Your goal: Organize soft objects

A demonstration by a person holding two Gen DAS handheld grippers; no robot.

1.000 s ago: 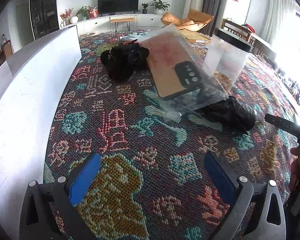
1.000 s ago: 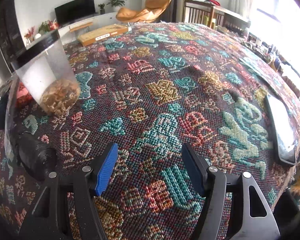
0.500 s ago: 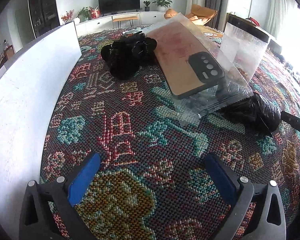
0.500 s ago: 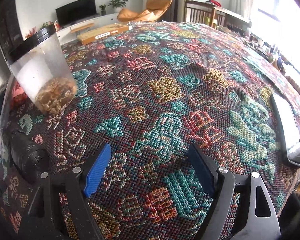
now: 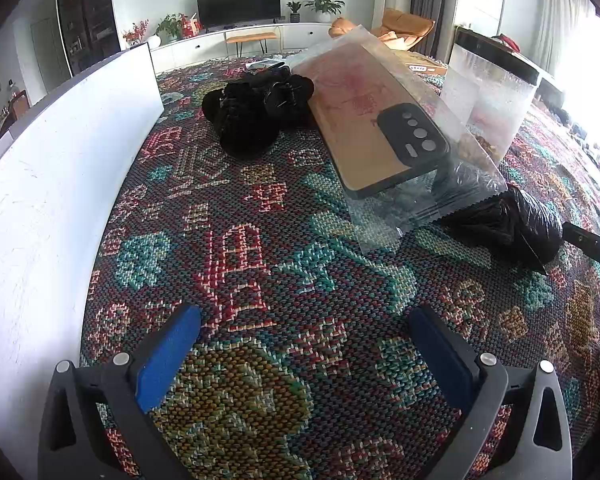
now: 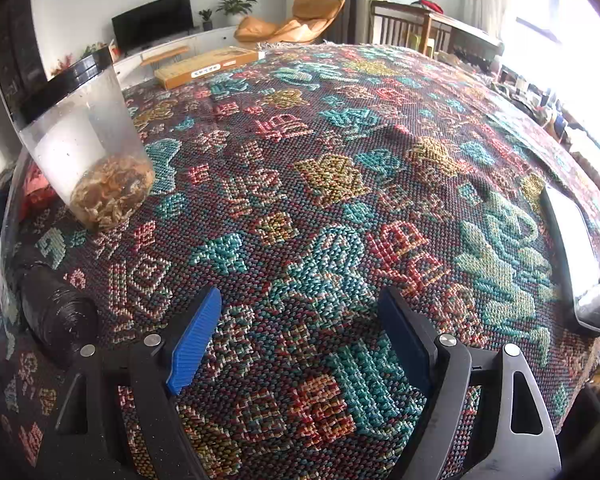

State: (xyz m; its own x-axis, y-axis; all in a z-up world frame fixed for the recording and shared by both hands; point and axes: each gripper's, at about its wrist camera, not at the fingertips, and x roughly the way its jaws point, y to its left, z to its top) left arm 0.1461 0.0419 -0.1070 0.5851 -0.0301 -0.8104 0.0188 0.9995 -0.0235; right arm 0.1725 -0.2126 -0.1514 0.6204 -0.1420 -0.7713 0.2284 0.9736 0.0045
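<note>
the left gripper [image 5: 304, 344] hovers low over the patterned woven cloth [image 5: 260, 264] with its blue-padded fingers [image 5: 168, 356] spread wide and nothing between them. ahead of it, toward the far part of the cloth and near the white board [image 5: 60, 184] that stands along the cloth's left edge, lies a heap of black fuzzy soft items [image 5: 252, 112], bunched together and touching. just to their right a clear plastic bag [image 5: 400, 140] lies tilted, with a phone case [image 5: 380, 132] inside it, its dark camera panel facing up. the bag's near corner rests against a crumpled black plastic bundle [image 5: 512, 228] toward the cloth's right side. behind the bag stands a clear tub with a black lid [image 5: 492, 100]. the right gripper [image 6: 300, 328] also hangs just above the cloth, its fingers [image 6: 196, 336] held well apart and gripping nothing. in its view the same clear tub [image 6: 88, 140] stands upright toward the left edge, with a layer of dried brownish bits at its bottom, and the black bundle [image 6: 56, 312] lies just left of the gripper's left finger. a flat cardboard box [image 6: 208, 66] lies at the far edge of the cloth, and a slim dark glossy slab [image 6: 576, 264], perhaps a phone, lies near the right edge.
</note>
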